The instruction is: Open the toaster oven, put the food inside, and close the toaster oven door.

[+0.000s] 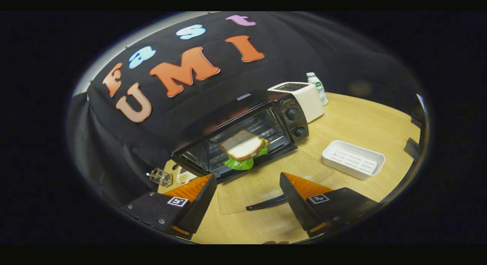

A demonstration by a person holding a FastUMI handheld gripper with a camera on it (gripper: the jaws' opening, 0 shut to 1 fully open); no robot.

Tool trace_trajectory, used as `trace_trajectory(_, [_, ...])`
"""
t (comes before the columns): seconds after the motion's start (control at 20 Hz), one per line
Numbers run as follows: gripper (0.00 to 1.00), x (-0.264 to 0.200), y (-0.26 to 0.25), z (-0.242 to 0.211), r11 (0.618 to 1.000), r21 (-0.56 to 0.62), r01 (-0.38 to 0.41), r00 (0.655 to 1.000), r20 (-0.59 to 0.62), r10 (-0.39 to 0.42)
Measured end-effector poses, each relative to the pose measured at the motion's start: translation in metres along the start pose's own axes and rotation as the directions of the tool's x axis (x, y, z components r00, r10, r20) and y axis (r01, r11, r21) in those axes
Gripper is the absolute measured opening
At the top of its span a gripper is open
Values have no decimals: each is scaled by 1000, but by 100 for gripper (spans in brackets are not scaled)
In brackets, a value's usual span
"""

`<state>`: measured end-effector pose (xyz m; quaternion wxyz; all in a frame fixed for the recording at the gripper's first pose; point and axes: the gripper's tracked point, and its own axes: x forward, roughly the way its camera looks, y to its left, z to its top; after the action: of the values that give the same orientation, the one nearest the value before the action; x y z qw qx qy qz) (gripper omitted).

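One black toaster oven (pixel 243 131) stands on the wooden table (pixel 357 124) with its glass door (pixel 262 181) dropped open, a lettuce sandwich (pixel 245 149) at its mouth, beyond the empty, wide-spread gripper (pixel 247 189).

Wedge-shaped fingers (pixel 198 189) — square tags, small screws

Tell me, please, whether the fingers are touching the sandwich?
Apart. The gripper view shows the gripper open, bare table lying between its fingers and the sandwich at the toaster oven opening.
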<state>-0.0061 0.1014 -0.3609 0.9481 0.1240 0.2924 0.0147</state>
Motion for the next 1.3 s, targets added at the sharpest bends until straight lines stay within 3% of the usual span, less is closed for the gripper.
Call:
trace_trajectory(0.2, [99,-3,-26,-36,962,-265,60,996,-47,-75])
trace_trajectory(0.3, [99,-2,-33,-57,945,-322,49,993,-82,-80])
trace_trajectory(0.7, [99,31,-52,-108,914,-405,23,982,-163,-97])
trace_trajectory(1.0, [99,46,-55,-107,880,-474,23,980,-162,-113])
trace_trajectory(1.3, [100,35,-43,-82,895,-447,4,986,-146,-77])
